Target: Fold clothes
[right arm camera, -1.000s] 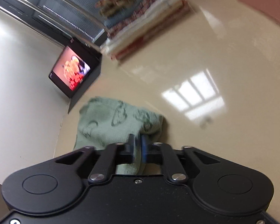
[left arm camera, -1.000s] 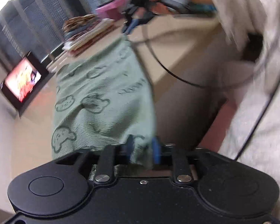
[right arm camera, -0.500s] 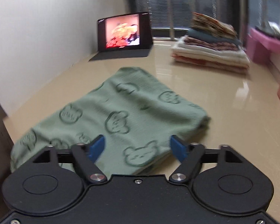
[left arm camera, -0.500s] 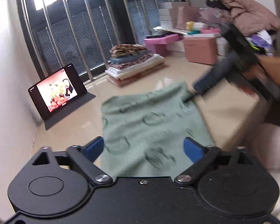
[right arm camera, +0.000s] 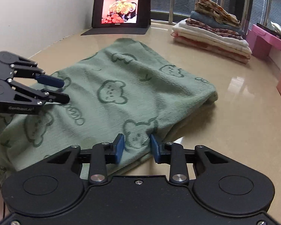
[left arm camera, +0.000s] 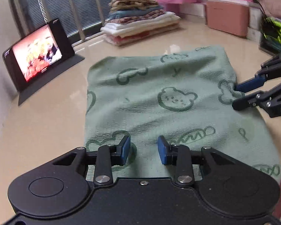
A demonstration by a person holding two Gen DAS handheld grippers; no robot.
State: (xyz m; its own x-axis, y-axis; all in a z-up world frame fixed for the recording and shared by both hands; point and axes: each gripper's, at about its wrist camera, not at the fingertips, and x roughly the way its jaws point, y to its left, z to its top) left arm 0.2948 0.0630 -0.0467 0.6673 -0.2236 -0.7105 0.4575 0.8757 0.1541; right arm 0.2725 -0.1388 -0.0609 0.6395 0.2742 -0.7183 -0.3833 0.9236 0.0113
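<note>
A green towel (left arm camera: pixel 168 97) with bear prints lies folded in two on the beige table (left arm camera: pixel 46 121). My left gripper (left arm camera: pixel 144 151) hovers over the towel's near edge. Its jaws are closing, and the cloth lies flat beneath the blue pads without being pinched. In the right wrist view the left gripper (right arm camera: pixel 65 91) hangs over the towel's (right arm camera: pixel 121 93) left part. My right gripper (right arm camera: pixel 136 148) is at the towel's side edge. Its jaws are closing on a puckered fold of cloth that fills the gap between the pads. In the left wrist view the right gripper (left arm camera: pixel 236 95) bunches that edge.
A tablet (left arm camera: pixel 33 60) with a lit screen stands at the back by the wall. A stack of folded clothes (left arm camera: pixel 140 24) sits at the back by the barred window. Pink boxes (left arm camera: pixel 226 16) line the far right. Bare tabletop (right arm camera: pixel 234 121) lies right of the towel.
Both grippers let go of the lifted towel and opened wide. The towel now lies flat. Both jaws have narrowed again, the right around the side edge, the left over the near edge.
</note>
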